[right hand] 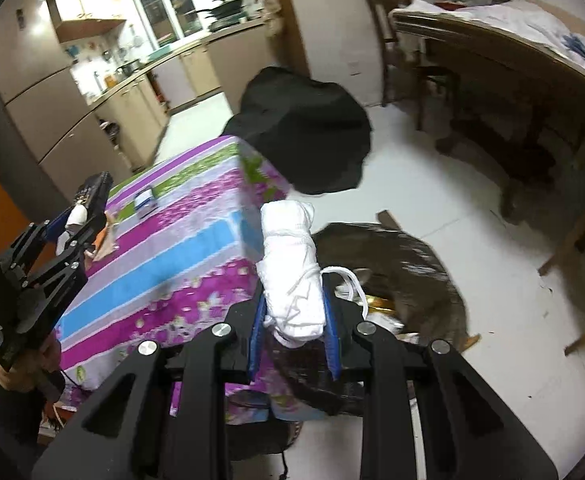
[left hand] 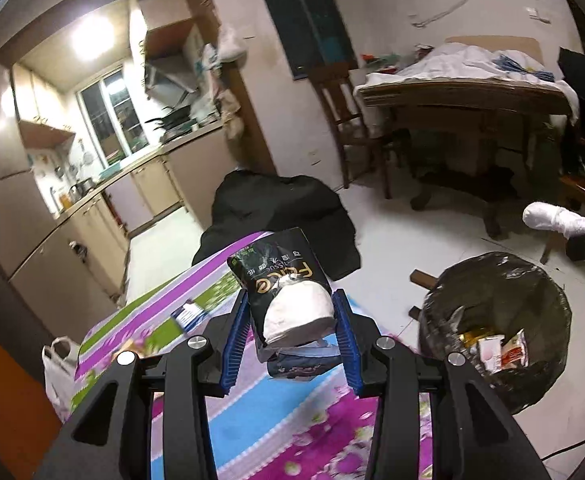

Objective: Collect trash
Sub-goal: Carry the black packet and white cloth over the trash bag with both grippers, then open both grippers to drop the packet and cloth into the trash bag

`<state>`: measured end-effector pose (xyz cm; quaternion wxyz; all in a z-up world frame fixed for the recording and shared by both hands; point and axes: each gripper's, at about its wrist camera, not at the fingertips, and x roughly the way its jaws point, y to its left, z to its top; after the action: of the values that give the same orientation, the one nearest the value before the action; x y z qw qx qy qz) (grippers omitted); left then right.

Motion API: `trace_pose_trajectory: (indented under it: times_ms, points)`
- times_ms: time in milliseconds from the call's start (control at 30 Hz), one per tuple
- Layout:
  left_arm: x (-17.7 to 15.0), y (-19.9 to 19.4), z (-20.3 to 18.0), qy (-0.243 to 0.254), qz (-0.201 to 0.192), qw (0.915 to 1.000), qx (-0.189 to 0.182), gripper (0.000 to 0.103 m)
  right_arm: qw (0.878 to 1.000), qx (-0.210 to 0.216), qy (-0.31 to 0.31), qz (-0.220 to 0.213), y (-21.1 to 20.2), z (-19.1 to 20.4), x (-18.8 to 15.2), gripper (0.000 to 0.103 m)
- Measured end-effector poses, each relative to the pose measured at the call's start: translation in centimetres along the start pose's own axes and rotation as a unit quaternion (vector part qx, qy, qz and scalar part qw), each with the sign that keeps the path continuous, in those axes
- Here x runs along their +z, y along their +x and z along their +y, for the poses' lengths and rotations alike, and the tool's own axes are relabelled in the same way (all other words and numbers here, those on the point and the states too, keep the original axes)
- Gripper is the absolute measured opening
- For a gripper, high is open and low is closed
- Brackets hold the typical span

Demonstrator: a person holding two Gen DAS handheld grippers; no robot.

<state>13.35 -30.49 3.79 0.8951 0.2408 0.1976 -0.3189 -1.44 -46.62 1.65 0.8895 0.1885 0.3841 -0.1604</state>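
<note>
My left gripper is shut on a black tissue pack with white tissue bulging out, held above the flowered tablecloth's edge. The bin lined with a dark bag stands on the floor to its right, with wrappers inside. My right gripper is shut on a white rolled plastic bundle, held over the table corner, with the bin just to the right and below. The left gripper also shows in the right wrist view, and the white bundle in the left wrist view.
A small blue and white box lies on the tablecloth. A black cloth drapes over the table's far end. A wooden table and chairs stand across the white floor. A white plastic bag hangs left of the table.
</note>
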Motion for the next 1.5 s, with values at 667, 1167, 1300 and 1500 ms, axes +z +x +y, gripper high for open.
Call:
trace_pose_trajectory:
  times_ms: [667,1167,1300,1500]
  points:
    - [2.2,3.5,-11.7,0.092,-0.003,0.9949,-0.041,0.042,0.997,-0.052,0.047,0.011,0.4,-6.5,-0.7,0.023]
    - [2.8,8.0,-19.8,0.15,0.015,0.9845,-0.09,0.042,0.994,-0.084,0.029,0.061,1.8,-8.4,-0.8,0.024]
    - [2.4,9.3,-20.9,0.155,0.029,0.9817,-0.107,0.042,0.993,-0.091,0.018,0.078,2.4,-8.4,-0.9,0.024]
    - [1.8,11.8,-21.9,0.157,0.063,0.972,-0.163,0.042,0.99,-0.099,0.005,0.104,3.7,-8.0,-0.8,0.024]
